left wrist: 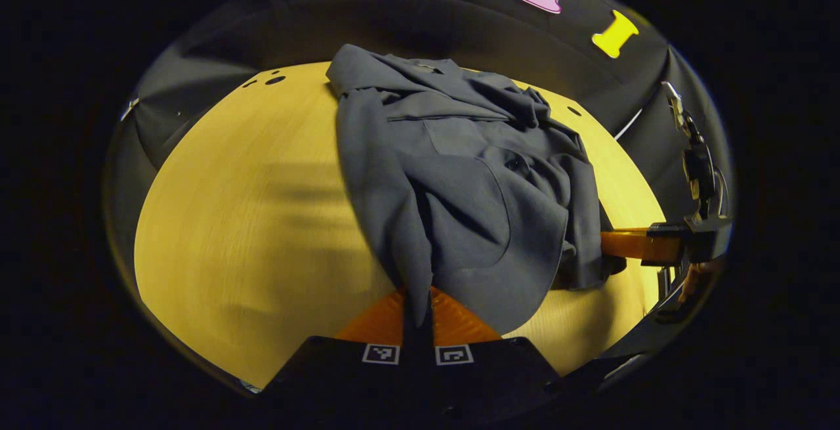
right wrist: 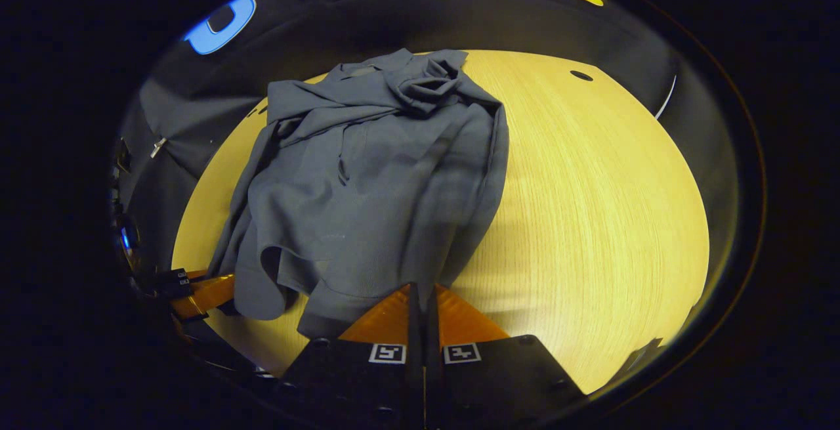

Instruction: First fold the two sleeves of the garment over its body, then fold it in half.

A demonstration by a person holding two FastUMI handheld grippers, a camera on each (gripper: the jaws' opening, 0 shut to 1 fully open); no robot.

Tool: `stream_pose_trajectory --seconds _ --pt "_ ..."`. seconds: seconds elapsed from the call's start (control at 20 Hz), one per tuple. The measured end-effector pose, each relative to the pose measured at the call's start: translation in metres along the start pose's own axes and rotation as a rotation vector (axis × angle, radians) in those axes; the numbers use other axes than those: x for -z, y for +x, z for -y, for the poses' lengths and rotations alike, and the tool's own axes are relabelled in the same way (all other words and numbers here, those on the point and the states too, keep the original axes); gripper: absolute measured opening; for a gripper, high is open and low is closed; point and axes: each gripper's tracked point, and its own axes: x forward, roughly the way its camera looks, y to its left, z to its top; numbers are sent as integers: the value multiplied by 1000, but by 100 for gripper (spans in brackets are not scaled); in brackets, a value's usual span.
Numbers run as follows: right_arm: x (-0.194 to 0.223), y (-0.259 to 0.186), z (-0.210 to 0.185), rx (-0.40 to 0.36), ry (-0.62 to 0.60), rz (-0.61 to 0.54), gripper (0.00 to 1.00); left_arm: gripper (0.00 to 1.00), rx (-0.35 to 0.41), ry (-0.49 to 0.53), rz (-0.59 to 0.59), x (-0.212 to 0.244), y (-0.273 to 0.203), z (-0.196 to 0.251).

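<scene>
We see a grey garment [left wrist: 459,180] lying crumpled on the yellow wooden bench [left wrist: 249,220], bunched toward the far edge near the black cloth wall [left wrist: 459,29]. In the left gripper view, the left claw [left wrist: 417,315] is pressed together on a hanging fold of the garment's near edge, the cloth running down between its two fingers [left wrist: 377,322]. Farther right in this view we see the right claw [left wrist: 613,246] reaching in from the side, its tip touching the garment's edge. In the right gripper view, the right claw [right wrist: 420,305] is likewise pinched on the garment [right wrist: 367,180] at its near hem, fabric draped over one finger. At lower left of this view the left claw [right wrist: 210,295] meets the garment's edge. We note small dark holes [right wrist: 581,75] in the bench [right wrist: 590,207] top. Each claw's base bears two square coded markers [left wrist: 417,354]; we find no readable writing or brand on the garment.
</scene>
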Motion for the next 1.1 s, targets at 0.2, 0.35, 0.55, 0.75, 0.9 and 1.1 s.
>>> stream_pose_trajectory --seconds 0.2,0.35,0.55,0.75,0.9,1.1 --pt "-23 -16 -1 -21 32 50 6 6 19 -54 53 -19 -16 3" --pt "-44 -21 -1 -26 27 80 6 6 29 -96 100 -44 -30 5" --pt "-86 -32 -3 -18 -15 176 6 6 13 -132 175 -93 -41 -6" --pt "-128 -32 -12 -41 -27 242 6 6 19 -171 260 -148 -51 -16" --pt "-166 -32 -12 -37 -46 305 6 6 21 -193 312 -179 -46 -23" --pt "-214 -26 -14 -43 -45 364 6 5 21 -182 370 -223 -42 -28"
